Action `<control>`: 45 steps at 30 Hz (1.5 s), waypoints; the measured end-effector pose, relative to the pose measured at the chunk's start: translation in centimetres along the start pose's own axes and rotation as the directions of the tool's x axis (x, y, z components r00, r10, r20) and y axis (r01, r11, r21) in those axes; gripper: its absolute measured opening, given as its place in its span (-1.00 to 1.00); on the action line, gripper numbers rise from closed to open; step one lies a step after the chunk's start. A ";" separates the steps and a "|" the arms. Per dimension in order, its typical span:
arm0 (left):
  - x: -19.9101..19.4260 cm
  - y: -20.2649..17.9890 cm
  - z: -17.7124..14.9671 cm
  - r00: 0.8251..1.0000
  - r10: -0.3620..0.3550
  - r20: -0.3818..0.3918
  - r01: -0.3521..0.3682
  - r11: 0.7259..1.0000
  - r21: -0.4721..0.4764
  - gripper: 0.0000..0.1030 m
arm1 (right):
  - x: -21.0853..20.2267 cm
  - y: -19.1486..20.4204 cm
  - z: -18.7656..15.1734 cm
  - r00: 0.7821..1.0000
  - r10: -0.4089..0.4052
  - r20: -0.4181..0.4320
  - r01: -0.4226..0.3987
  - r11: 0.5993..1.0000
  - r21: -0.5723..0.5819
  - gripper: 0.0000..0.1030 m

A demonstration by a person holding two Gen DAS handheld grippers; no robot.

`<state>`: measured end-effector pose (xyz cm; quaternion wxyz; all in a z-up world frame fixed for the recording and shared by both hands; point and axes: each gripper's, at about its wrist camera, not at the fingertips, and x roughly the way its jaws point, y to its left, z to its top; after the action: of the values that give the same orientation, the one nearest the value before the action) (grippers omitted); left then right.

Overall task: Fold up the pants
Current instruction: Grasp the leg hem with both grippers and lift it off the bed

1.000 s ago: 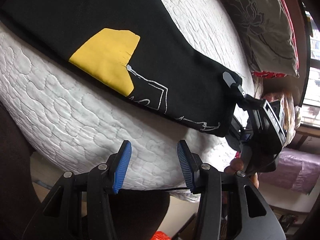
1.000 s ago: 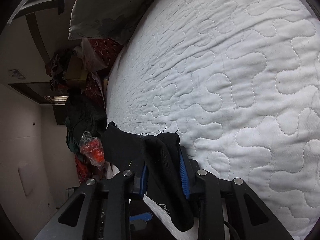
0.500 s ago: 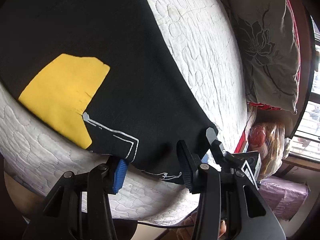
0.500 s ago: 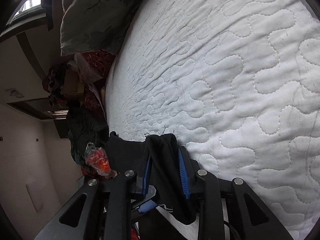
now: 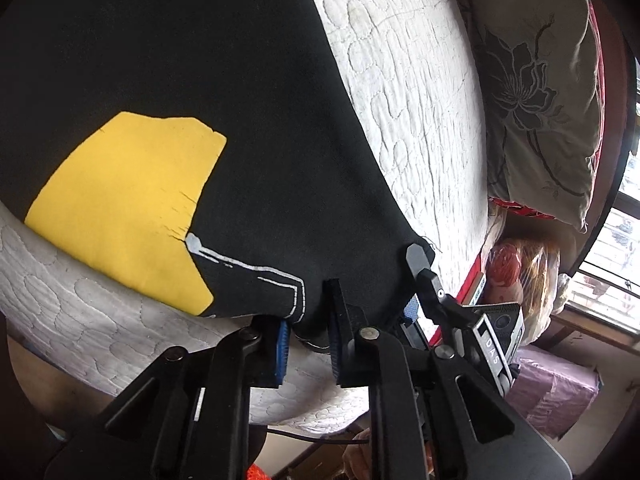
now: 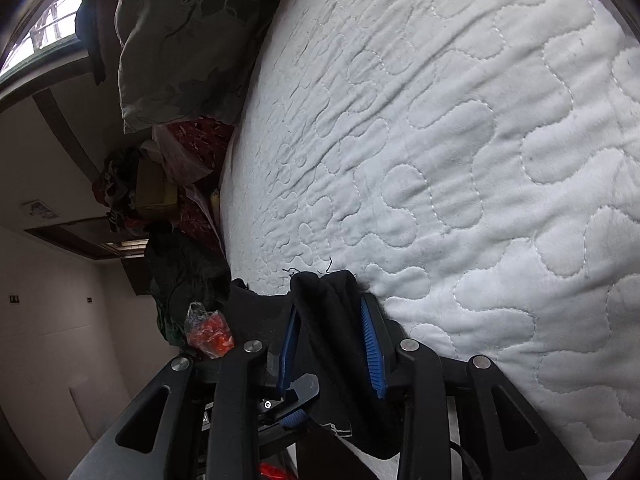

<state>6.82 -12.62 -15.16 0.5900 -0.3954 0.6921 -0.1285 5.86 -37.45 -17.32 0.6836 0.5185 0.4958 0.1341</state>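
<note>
Bed (image 5: 416, 92), white quilted cover; black pants (image 5: 224, 64) with yellow patch (image 5: 128, 216) lying across it, hem at the near edge; left tool (image 5: 308, 332), jaws just closing, pinching the hem; right tool (image 6: 332, 344) clenched on bunched hem.

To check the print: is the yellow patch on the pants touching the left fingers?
No, the yellow patch lies apart from the left fingers.

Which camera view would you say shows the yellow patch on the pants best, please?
The left wrist view: the yellow patch lies in full sight on the black pants, near the edge of the bed. The right wrist view shows no patch, only a bunched black hem between its jaws.
</note>
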 end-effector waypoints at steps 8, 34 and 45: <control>-2.5 -0.2 -1.7 0.999 -0.011 -0.043 0.013 0.998 0.061 -0.83 | -2.3 4.3 -2.5 0.983 -0.175 0.064 0.182 0.976 -0.123 -0.65; -15.0 9.5 4.8 0.937 -0.346 0.038 0.348 0.928 -0.136 -0.84 | 5.7 23.0 -8.6 0.924 -0.371 0.093 0.379 0.854 -0.357 -0.66; -15.8 15.6 8.1 0.936 -0.330 0.121 0.351 0.895 -0.275 -0.83 | 17.3 26.6 -10.6 0.900 -0.435 0.004 0.393 0.808 -0.439 -0.66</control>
<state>7.96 11.01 -16.12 0.5180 -0.5974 0.6019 -0.1119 14.17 -7.87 -3.92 0.7685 0.2275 0.5874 0.1125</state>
